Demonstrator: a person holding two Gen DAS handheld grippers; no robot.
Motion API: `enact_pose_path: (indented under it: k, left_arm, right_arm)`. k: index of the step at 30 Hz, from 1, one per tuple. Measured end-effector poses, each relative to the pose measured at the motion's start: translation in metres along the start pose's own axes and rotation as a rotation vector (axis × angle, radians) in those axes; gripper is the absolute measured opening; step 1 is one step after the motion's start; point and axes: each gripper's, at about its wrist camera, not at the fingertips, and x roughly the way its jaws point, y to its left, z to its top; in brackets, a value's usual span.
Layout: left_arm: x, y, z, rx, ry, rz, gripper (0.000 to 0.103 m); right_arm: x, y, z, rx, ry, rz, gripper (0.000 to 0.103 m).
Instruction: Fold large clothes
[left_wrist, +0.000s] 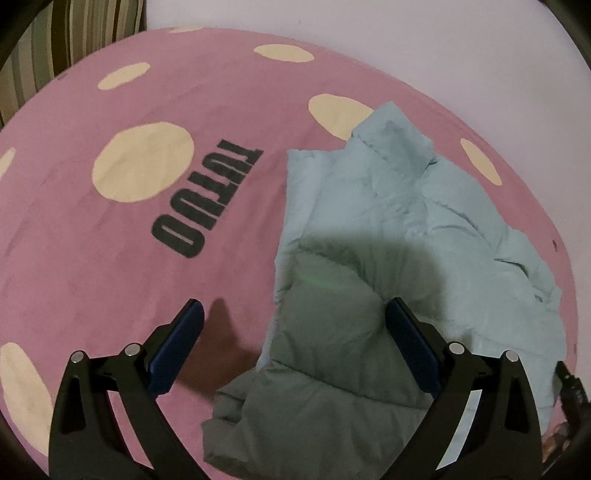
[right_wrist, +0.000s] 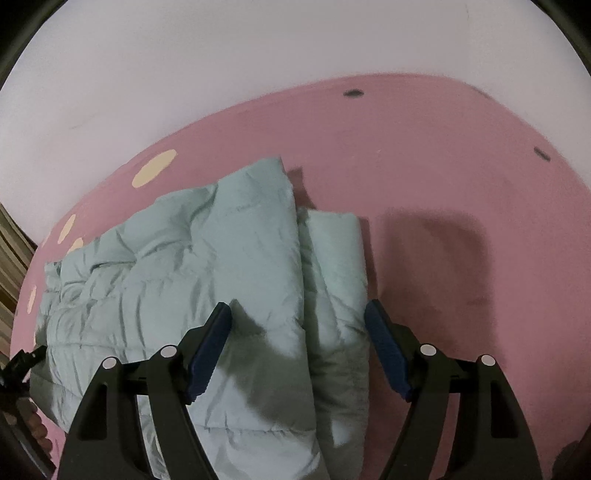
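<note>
A pale blue-green quilted puffer jacket (left_wrist: 399, 229) lies bunched on a pink mat (left_wrist: 110, 280). In the left wrist view my left gripper (left_wrist: 293, 308) is open above the jacket's near left edge, with its left finger over the mat and its right finger over the fabric. In the right wrist view the jacket (right_wrist: 207, 251) shows with a folded sleeve or side panel along its right edge. My right gripper (right_wrist: 298, 312) is open, just above that right edge, holding nothing.
The pink mat (right_wrist: 443, 184) has cream spots (left_wrist: 142, 166) and black lettering (left_wrist: 207, 201). A white wall (right_wrist: 184, 66) stands behind it. A striped cushion or curtain (left_wrist: 66, 44) is at the far left. The other gripper's tip (right_wrist: 22, 363) shows at the left edge.
</note>
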Motion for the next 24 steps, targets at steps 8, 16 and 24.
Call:
enact_pose_path:
  k: [8, 16, 24]
  left_arm:
    - [0.018, -0.005, 0.001, 0.049, 0.016, -0.014, 0.101]
    - [0.014, -0.019, -0.004, 0.142, -0.004, -0.055, 0.064]
    - [0.006, -0.034, -0.007, 0.204, -0.009, -0.086, 0.021]
  right_arm:
    - [0.024, -0.007, -0.003, 0.051, 0.048, 0.026, 0.081]
    - [0.023, 0.009, -0.011, 0.011, 0.042, 0.042, 0.044]
    - [0.017, 0.017, -0.016, 0.004, 0.018, 0.073, 0.022]
